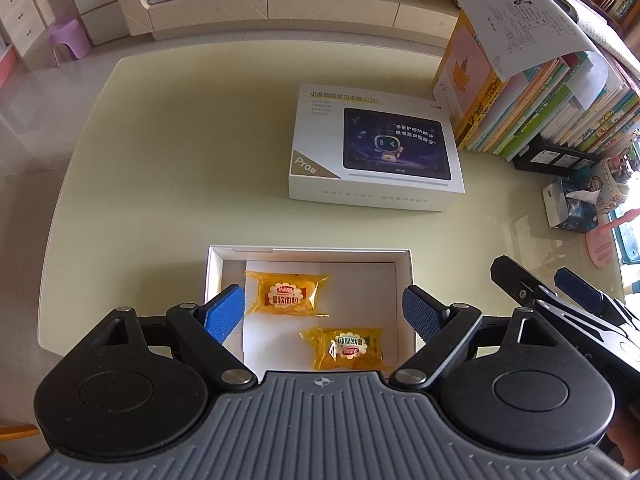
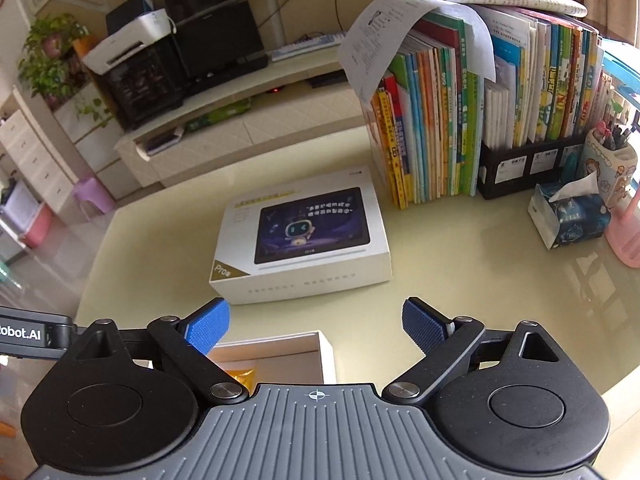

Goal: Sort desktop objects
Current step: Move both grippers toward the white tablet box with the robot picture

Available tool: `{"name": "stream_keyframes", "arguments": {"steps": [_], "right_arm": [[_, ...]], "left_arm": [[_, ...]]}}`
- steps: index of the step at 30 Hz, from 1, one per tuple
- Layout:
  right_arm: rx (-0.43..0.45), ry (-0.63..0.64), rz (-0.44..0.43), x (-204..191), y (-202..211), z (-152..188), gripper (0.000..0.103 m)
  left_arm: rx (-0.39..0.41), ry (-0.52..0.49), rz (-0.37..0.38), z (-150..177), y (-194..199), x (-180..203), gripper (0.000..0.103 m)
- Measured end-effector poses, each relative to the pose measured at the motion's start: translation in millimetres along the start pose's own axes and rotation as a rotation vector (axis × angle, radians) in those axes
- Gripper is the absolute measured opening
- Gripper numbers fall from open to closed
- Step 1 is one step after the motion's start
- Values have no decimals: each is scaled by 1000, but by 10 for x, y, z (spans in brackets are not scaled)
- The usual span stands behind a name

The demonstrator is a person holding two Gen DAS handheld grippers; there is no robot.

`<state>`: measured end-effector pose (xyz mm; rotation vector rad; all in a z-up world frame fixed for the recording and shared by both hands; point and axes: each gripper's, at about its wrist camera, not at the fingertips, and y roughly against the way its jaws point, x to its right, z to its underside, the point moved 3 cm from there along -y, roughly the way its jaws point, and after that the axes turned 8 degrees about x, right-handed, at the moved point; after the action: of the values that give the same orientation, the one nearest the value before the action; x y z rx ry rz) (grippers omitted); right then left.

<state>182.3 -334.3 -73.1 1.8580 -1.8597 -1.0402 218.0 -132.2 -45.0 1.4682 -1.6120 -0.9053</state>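
- Blue-padded fingers [image 1: 224, 312] of the left gripper [image 1: 323, 312] stand wide apart and hold nothing; they hang over an open white tray [image 1: 410, 280].
- Two yellow bread packs lie flat in the tray: the far pack [image 1: 287, 294] between the fingers, long axis left to right, its label upright; the near pack [image 1: 347, 349] just right of it and closer, a little tilted, its label upside down. The packs lie apart.
- Right gripper [image 2: 316, 322] also has its fingers [image 2: 424, 326] spread wide and empty, above bare table [image 2: 460, 300] just right of the tray's corner [image 2: 326, 350].
- Beyond the tray, well apart, a closed tablet box [image 1: 374, 148] lies flat, long axis left to right.
- Behind it, to the right, a row of books [image 2: 460, 120] stands upright with a loose sheet [image 2: 400, 28] draped over it; further right sit a tissue pack [image 2: 568, 216] and a pen cup [image 2: 612, 160].
- Nothing lies between the fingers and the packs.
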Motion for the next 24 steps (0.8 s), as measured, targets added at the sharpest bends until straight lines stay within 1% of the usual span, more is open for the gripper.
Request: {"name": "stream_keyframes", "arguments": {"steps": [5,9,12,18,24], "right_arm": [[-23,18,-4,-35,-221,-103,96],[-42,66,-8,-87,-470,-241,101],[-58,89,8,-95,-659,-331,101],[-75,72,51,-58,-942,-491,103],[-82,47,64,18,-1198,-535,103]], "left_arm": [[-2,-10,-2,-196,-215,-32,103],[0,-23,-2,-373,-420,-41,103],[-20,-31,10,-528,-617,-52,103],[-28,-67,39,-806,-867,-54,103],[-36,-98,49,-953,-1119,-22,103]]}}
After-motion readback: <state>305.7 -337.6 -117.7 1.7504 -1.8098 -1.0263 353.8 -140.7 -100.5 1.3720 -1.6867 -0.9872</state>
